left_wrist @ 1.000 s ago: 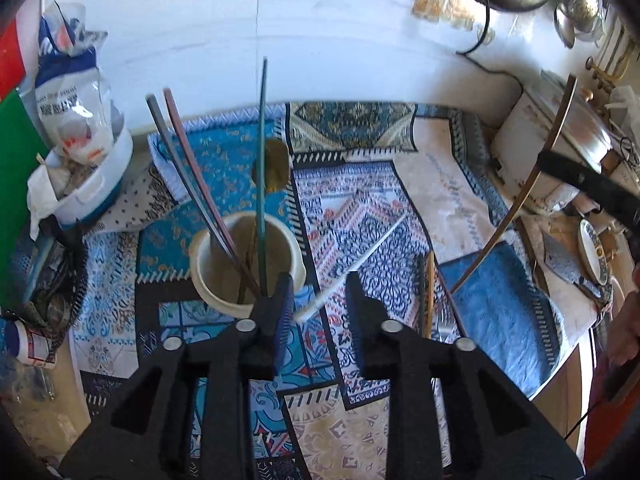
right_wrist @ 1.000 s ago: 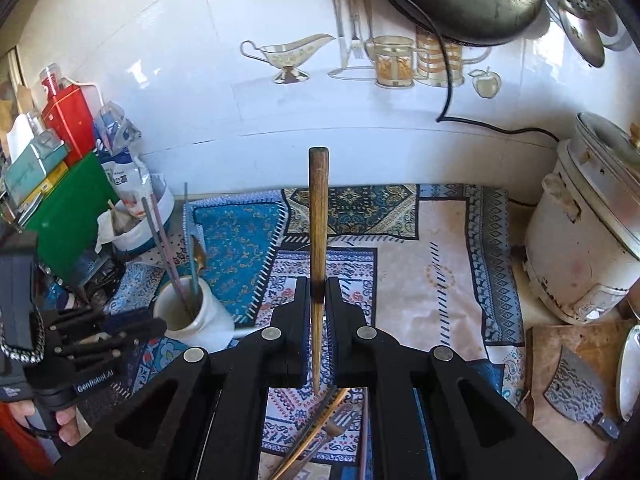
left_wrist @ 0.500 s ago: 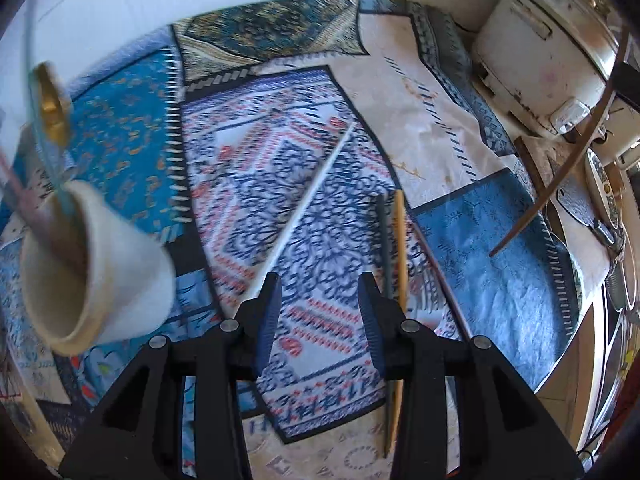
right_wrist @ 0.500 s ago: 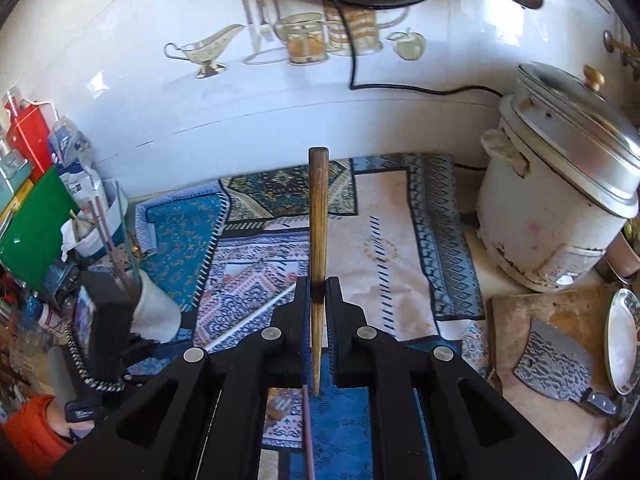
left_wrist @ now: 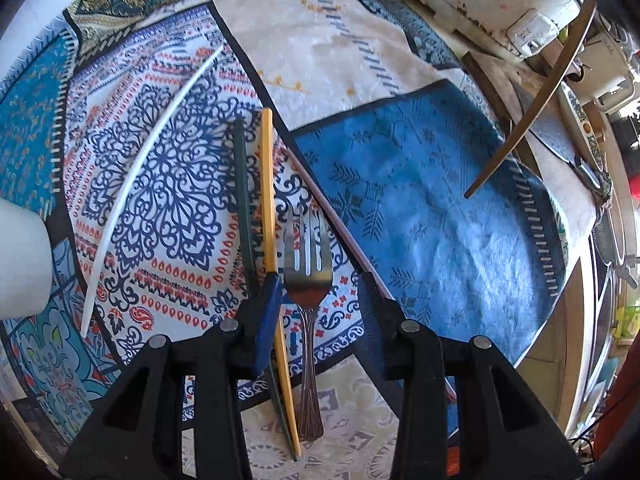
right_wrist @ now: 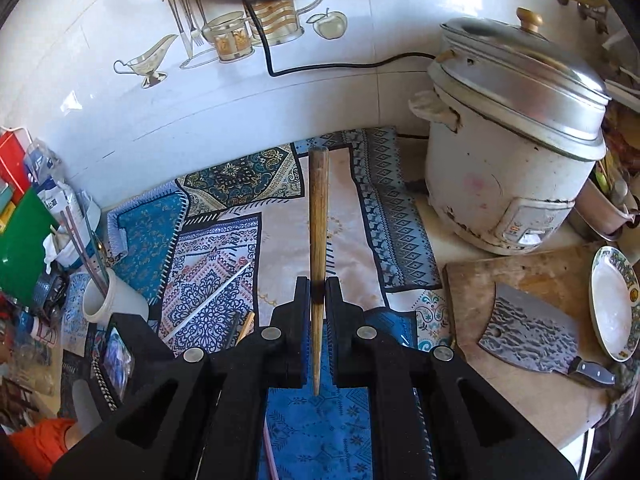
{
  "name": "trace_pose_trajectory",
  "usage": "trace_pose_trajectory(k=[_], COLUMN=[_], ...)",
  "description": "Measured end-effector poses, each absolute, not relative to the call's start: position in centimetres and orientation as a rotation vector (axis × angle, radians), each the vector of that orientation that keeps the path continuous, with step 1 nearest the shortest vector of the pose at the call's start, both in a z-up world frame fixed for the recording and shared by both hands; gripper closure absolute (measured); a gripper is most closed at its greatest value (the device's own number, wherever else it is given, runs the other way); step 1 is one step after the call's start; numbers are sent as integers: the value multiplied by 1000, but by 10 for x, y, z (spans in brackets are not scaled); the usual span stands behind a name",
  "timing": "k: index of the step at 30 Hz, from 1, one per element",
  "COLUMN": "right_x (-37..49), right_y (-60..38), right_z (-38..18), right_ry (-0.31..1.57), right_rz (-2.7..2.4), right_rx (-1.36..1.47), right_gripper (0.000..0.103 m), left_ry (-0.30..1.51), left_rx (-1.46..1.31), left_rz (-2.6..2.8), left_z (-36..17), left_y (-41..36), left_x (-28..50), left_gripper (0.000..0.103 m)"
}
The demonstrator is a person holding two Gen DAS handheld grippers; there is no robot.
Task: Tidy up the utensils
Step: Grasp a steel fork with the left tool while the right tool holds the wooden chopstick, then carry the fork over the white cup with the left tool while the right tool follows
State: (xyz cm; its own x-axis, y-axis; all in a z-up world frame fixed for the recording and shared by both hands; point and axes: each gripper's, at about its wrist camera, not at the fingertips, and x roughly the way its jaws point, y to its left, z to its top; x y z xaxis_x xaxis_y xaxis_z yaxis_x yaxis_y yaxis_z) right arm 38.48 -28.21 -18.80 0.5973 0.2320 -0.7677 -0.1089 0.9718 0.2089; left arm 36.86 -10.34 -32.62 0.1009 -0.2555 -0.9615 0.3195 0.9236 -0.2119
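Observation:
My left gripper point(left_wrist: 320, 304) points down at the patterned cloth, open, with a steel fork point(left_wrist: 306, 268) lying between its fingers untouched. A yellow chopstick point(left_wrist: 267, 184) and a dark green chopstick point(left_wrist: 241, 176) lie just left of the fork. A white chopstick point(left_wrist: 148, 160) lies farther left, and a pinkish chopstick point(left_wrist: 336, 216) runs under the right finger. My right gripper point(right_wrist: 318, 296) is shut on a brown wooden chopstick point(right_wrist: 319, 220), held upright above the blue cloth. The white cup point(right_wrist: 108, 300) holds several utensils.
A rice cooker point(right_wrist: 512, 140) stands at the right. A cleaver point(right_wrist: 532, 336) lies on a wooden board point(right_wrist: 528, 272) beside a plate point(right_wrist: 612, 304). Bags and a green board point(right_wrist: 24, 240) crowd the left. A cord point(right_wrist: 340, 66) runs along the tiled wall.
My left gripper left the cup, swung right and came down over the fork and chopsticks. The right gripper drifted right with the wooden chopstick still in it.

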Motion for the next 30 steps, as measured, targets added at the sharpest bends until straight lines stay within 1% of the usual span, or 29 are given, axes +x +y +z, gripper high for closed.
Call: trace_pose_trajectory(k=[6,9,13,19,26,30], right_x=[381,380,378,374,373,374], right_y=[-281,-282,-286,-289,-278,-266], right_z=[-188,-187,-184,-180,-171,-164], right_ry=[906,902,894,882,859,838], right_rz=[214,218,215,213,232,254], right_rx=[149,153,156,162,156,146], right_gripper=[96,96,96,96,96,96], left_ry=[1392,1405,1373,1352,1270,1200], left_rx=[84,122,183,164,99,77], left_rz=[-400,-402,-379,-364,-343,-327], left_z=[-327,-333,-335,-334,-301,-269], left_y=[-114,-126,-136,-134,-103,-83], left_x=[372,375,374,379,372,367], left_gripper=[65,73,78,78,79,79])
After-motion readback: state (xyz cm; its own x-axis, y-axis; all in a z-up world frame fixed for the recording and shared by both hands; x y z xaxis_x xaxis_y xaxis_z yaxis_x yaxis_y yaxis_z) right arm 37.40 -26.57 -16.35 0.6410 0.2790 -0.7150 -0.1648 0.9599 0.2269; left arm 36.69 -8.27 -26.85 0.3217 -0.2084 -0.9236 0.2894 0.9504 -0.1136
